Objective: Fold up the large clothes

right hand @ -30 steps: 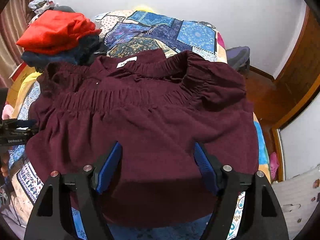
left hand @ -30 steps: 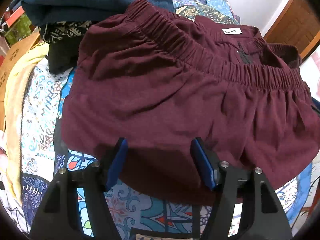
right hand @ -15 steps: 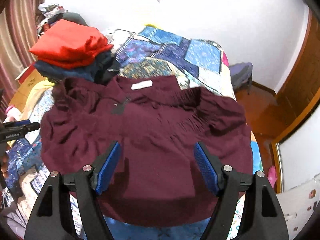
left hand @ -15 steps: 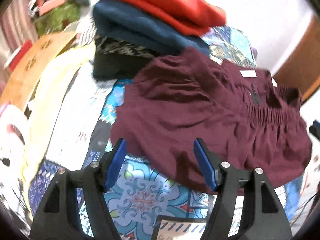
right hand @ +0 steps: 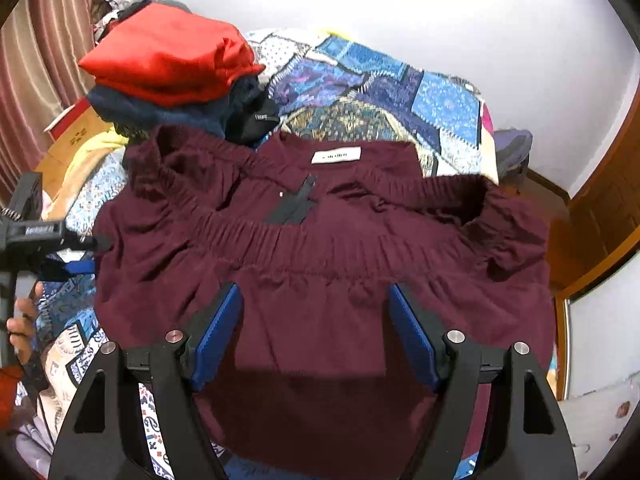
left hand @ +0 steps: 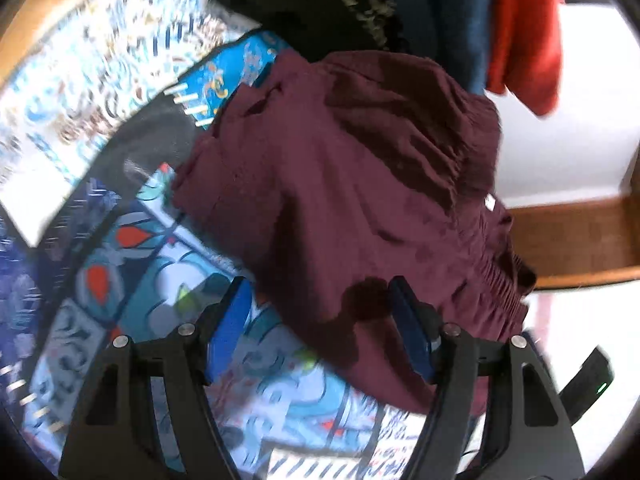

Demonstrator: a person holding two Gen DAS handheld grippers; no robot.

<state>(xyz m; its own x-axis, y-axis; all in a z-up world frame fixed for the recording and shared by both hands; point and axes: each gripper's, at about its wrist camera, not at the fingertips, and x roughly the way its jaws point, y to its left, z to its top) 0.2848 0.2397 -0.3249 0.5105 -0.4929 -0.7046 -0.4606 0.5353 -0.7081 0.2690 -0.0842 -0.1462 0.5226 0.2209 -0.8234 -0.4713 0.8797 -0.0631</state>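
A maroon garment [right hand: 320, 240] with an elastic waistband and a white label lies spread on the patchwork bed quilt [right hand: 380, 92]. My right gripper [right hand: 316, 300] hovers open over its near half, with cloth under the gap and nothing pinched. In the left wrist view, which is tilted and blurred, the garment [left hand: 340, 200] fills the middle. My left gripper [left hand: 318, 296] stands open at its edge, part over cloth and part over quilt [left hand: 140, 260]. In the right wrist view the left gripper [right hand: 86, 255] sits at the garment's left side, held by a hand [right hand: 20, 328].
A stack of folded clothes [right hand: 168, 56], red on top of navy and black, stands behind the garment at the left. A cardboard box [right hand: 76, 136], yellow cloth [right hand: 92, 152] and a curtain [right hand: 40, 60] are further left. A wooden door [right hand: 600, 200] is on the right.
The left gripper has slid off the garment's middle to its left edge and rolled strongly, so its view is tilted. The right gripper has shifted a little over the garment. Both stayed open.
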